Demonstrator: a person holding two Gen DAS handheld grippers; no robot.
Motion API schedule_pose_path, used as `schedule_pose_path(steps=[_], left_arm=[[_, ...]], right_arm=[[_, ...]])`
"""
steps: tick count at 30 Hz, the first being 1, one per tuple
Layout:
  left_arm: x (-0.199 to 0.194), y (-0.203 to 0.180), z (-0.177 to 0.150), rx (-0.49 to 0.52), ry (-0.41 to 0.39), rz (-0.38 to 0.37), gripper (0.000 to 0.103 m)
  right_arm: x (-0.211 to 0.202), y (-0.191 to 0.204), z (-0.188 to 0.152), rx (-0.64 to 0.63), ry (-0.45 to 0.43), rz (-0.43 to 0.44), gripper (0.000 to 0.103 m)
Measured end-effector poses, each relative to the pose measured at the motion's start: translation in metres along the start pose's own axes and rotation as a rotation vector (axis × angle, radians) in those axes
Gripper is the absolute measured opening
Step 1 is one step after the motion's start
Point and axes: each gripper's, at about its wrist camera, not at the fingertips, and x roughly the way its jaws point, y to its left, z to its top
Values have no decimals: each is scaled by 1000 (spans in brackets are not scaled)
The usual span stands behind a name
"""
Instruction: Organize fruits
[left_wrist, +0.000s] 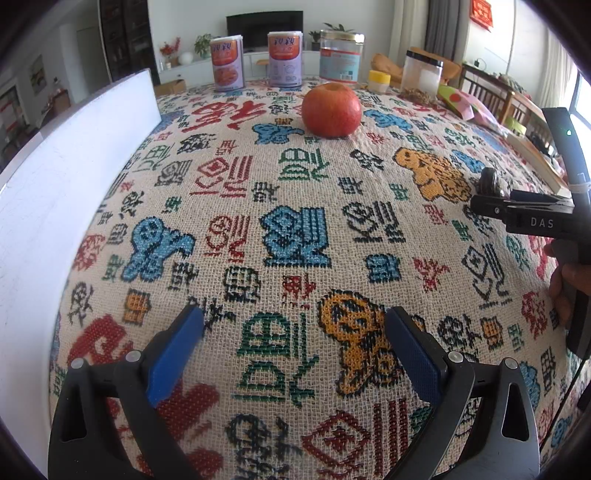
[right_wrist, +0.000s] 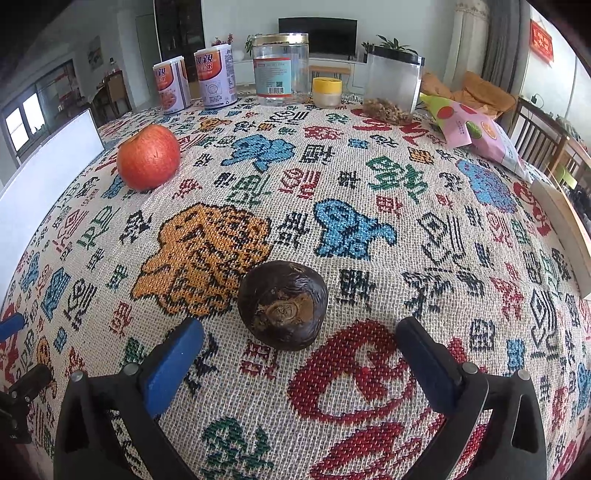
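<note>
A red apple (left_wrist: 331, 110) sits on the patterned tablecloth far ahead of my left gripper (left_wrist: 293, 334), which is open and empty. It also shows in the right wrist view (right_wrist: 149, 161) at the left. A dark brown round fruit (right_wrist: 283, 304) lies on the cloth just ahead of my right gripper (right_wrist: 300, 341), which is open, with the fruit between and slightly beyond the fingertips. The right gripper shows from the side in the left wrist view (left_wrist: 480, 202), with the dark fruit (left_wrist: 489, 181) just behind its tip.
A white board (left_wrist: 66, 192) stands along the left. At the back stand two printed cans (left_wrist: 227, 62), a clear jar (left_wrist: 341, 55), a yellow-lidded small jar (left_wrist: 379, 82) and a black-lidded container (right_wrist: 393, 86). A snack bag (right_wrist: 476, 129) lies at the right.
</note>
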Motion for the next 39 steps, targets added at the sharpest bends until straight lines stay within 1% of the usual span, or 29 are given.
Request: schedule_pose_path(steps=[13, 19, 39], left_arm=[[2, 1, 1, -2, 3, 11, 102], [2, 1, 0, -2, 3, 10, 102], [3, 1, 0, -3, 4, 10, 102]], right_arm=[[-1, 0, 0, 4, -2, 5, 103], [-6, -3, -2, 10, -6, 13, 103], [-5, -2, -1, 10, -6, 13, 103]])
